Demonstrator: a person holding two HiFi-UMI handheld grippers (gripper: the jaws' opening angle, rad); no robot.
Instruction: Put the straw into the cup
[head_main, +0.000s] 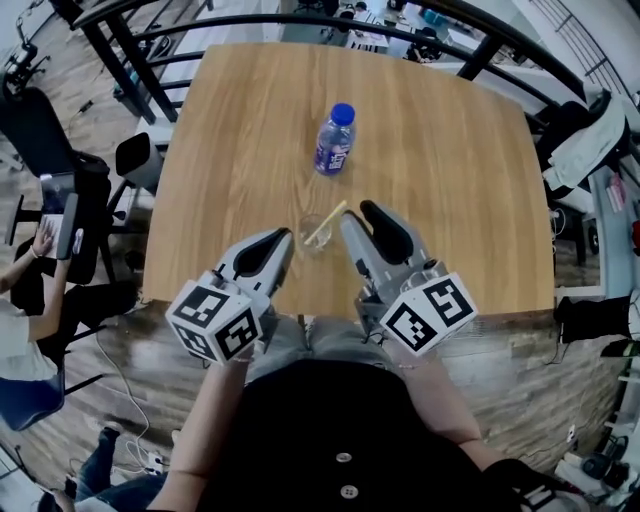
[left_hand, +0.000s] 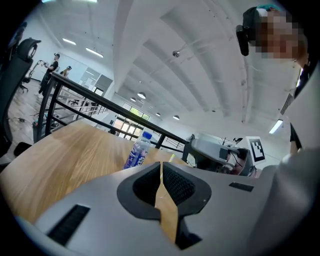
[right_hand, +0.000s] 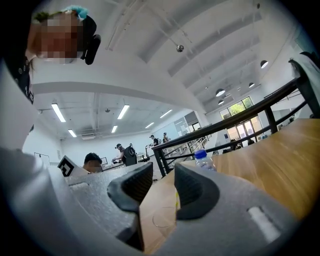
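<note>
A small clear cup (head_main: 312, 234) stands on the wooden table (head_main: 450, 180) near its front edge, with a yellow straw (head_main: 326, 222) leaning out of it toward the upper right. My left gripper (head_main: 283, 240) hovers just left of the cup, its jaws closed together with nothing between them (left_hand: 161, 167). Just right of the cup, my right gripper (head_main: 362, 218) is open. In the right gripper view the cup (right_hand: 161, 218) and the straw (right_hand: 176, 199) show through the gap between the jaws (right_hand: 162, 180), beyond the tips and untouched.
A water bottle with a blue cap (head_main: 335, 140) stands upright at mid-table, beyond the cup. A black railing (head_main: 300, 20) curves round the table's far side. Chairs and seated people (head_main: 40, 250) are at the left; clothes hang over a rail (head_main: 590, 140) at the right.
</note>
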